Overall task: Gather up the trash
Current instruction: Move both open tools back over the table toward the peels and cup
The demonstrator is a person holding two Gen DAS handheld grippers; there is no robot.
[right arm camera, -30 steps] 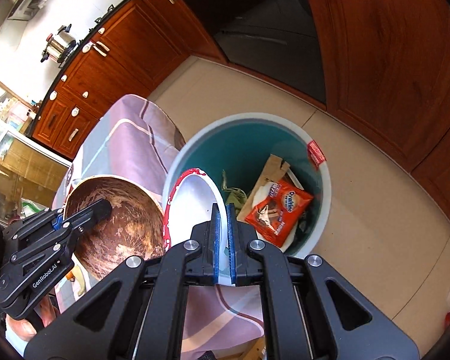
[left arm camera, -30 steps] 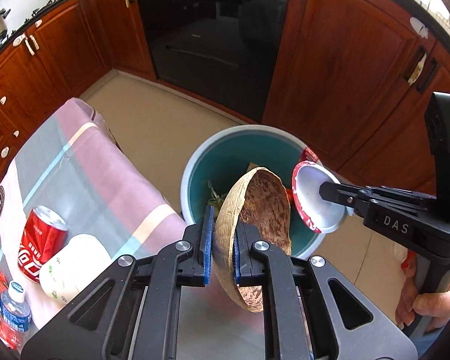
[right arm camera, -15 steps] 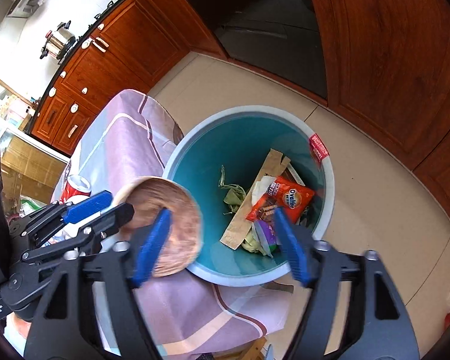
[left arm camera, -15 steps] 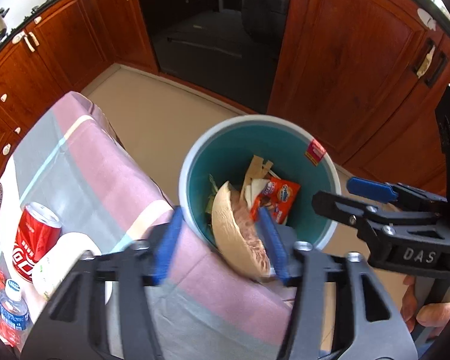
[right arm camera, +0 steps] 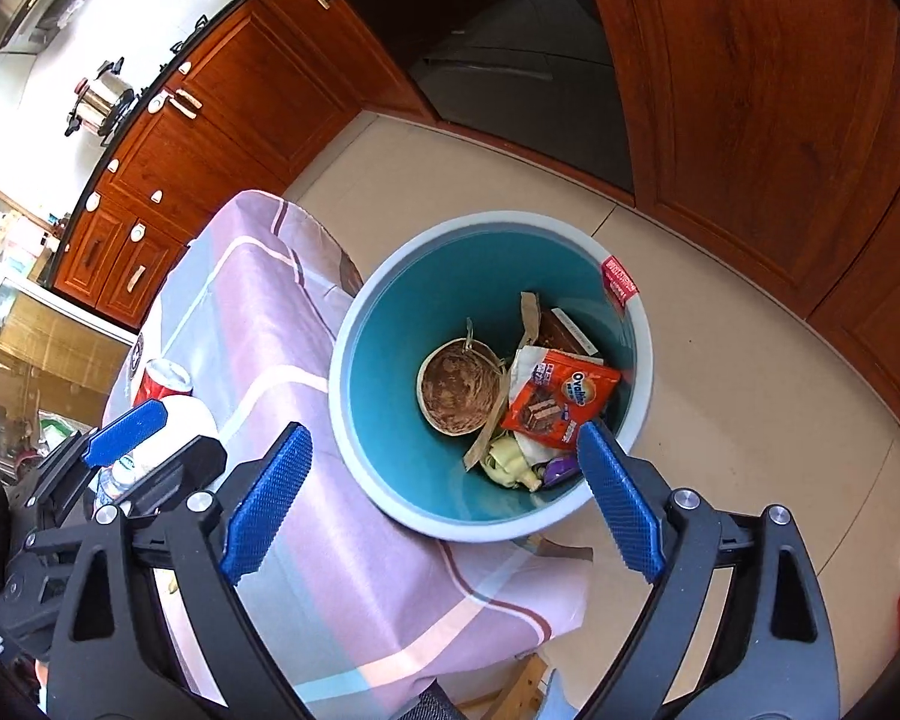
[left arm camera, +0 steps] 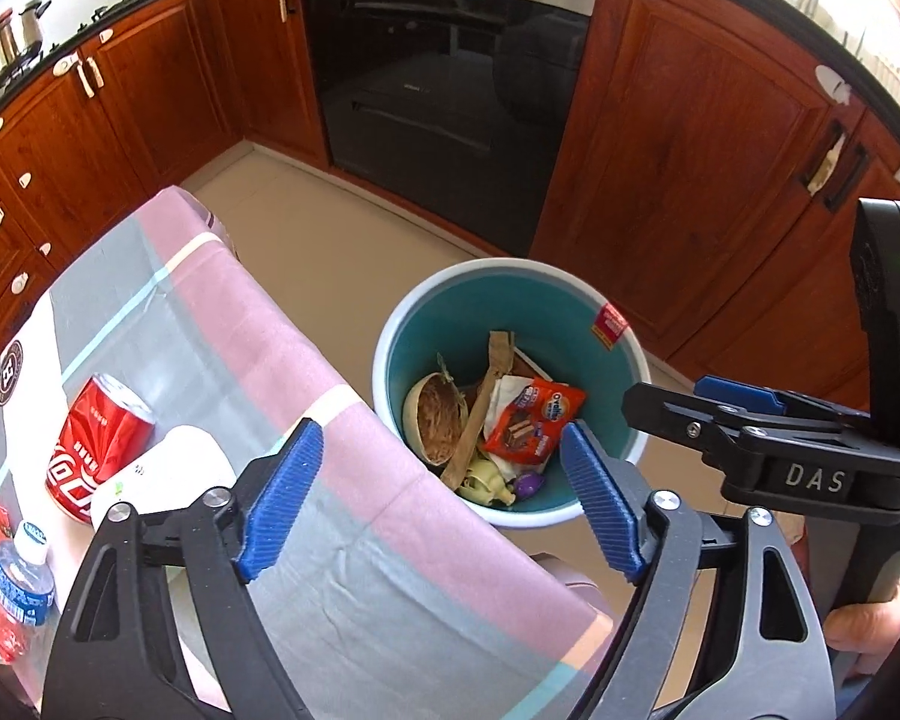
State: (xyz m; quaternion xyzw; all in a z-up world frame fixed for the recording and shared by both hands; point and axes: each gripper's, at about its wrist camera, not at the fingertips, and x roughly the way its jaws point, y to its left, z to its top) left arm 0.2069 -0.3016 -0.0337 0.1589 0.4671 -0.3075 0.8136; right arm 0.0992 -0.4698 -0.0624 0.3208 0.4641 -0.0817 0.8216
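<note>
Both the left claw [left arm camera: 444, 504] and right claw [right arm camera: 444, 504] have just been opening, nothing between them. The coconut shell [left arm camera: 435, 425] lies in the bin [left arm camera: 390, 324]. Next, swing toward nine o'clock for the red can [left arm camera: 99, 444], approaching spread wide.

bright daylight, sharp focus, glare top right (fisheye-bent edges)
</note>
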